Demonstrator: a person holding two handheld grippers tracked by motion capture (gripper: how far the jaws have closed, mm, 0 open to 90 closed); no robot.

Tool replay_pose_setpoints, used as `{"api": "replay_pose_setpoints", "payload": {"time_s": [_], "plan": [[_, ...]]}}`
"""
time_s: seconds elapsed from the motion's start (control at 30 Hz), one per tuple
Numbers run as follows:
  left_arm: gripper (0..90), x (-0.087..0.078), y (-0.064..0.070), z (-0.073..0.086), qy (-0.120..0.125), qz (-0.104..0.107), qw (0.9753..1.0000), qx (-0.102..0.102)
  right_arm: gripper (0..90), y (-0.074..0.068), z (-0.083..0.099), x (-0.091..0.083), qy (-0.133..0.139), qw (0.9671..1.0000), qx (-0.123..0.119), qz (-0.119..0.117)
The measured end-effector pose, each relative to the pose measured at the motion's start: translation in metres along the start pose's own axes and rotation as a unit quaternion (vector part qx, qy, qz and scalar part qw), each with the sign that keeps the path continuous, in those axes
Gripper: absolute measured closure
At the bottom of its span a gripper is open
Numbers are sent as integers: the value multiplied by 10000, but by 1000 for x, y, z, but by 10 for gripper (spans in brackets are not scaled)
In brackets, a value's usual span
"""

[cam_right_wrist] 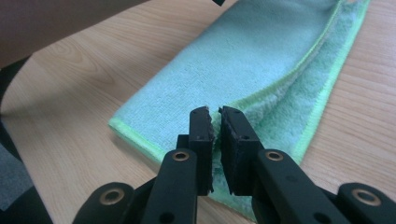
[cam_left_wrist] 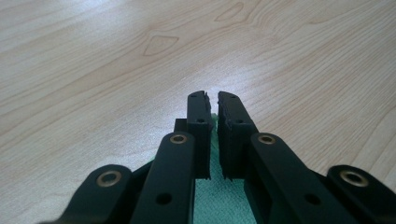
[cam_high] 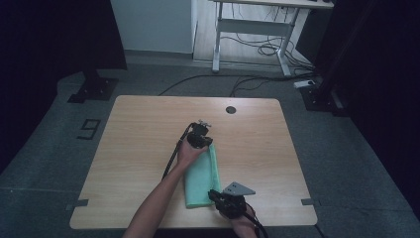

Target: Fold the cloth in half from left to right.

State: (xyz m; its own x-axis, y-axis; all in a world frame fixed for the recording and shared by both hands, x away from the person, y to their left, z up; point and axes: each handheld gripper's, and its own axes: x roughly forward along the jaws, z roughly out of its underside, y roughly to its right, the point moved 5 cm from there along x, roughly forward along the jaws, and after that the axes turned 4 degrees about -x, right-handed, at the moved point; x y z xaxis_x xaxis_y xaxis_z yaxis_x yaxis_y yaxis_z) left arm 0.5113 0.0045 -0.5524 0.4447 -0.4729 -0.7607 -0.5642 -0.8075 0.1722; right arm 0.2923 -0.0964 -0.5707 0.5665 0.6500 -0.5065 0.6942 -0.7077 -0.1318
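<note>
Cloth is the whole job here: one mint-green microfibre towel, folded into a long strip on the one wooden table, running from your left gripper at its far end back to your right gripper at the near end. It's going to handle soft and floppy, light as anything, not slippery and nothing to break, but it won't hold a shape, so whatever you lift will sag and drag the rest along. In the right gripper view, the cloth stretches away ahead of the jaws and off to their left, with the loose top layer's bright green hem running straight up to your right gripper; its jaws are pinched together on that hemmed edge, a sliver of fabric showing in the gap. Your left gripper looks the same in its own view: jaws nearly closed with a strip of green cloth caught between and under them, bare table out ahead. I'd say the hem and corners are the spots to hold, since the stitched edge gives the pads something firmer than the fluffy middle. Count: one cloth, one table, two grippers, each clamped on an end.
</note>
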Motion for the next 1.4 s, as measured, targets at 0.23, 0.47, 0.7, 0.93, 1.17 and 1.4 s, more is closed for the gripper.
{"api": "replay_pose_setpoints", "payload": {"time_s": [0.23,0.47,0.7,0.93,1.17,1.4], "plan": [[835,1,1,-1,7,-2,10000,3,823,3,4,0,-79,9999,81,54],[835,1,2,-1,5,-2,10000,40,800,10,8,-4,-107,9996,217,136],[846,2,5,-2,-4,0,10000,65,845,11,12,-8,-141,9995,232,133],[860,3,6,-2,-2,5,10000,64,881,13,15,-9,-179,9993,341,25],[860,3,7,-4,26,10,10000,66,884,16,15,-13,-138,9992,378,83],[853,8,12,-3,-12,11,9999,115,879,19,20,-14,-178,9988,451,107]]}}
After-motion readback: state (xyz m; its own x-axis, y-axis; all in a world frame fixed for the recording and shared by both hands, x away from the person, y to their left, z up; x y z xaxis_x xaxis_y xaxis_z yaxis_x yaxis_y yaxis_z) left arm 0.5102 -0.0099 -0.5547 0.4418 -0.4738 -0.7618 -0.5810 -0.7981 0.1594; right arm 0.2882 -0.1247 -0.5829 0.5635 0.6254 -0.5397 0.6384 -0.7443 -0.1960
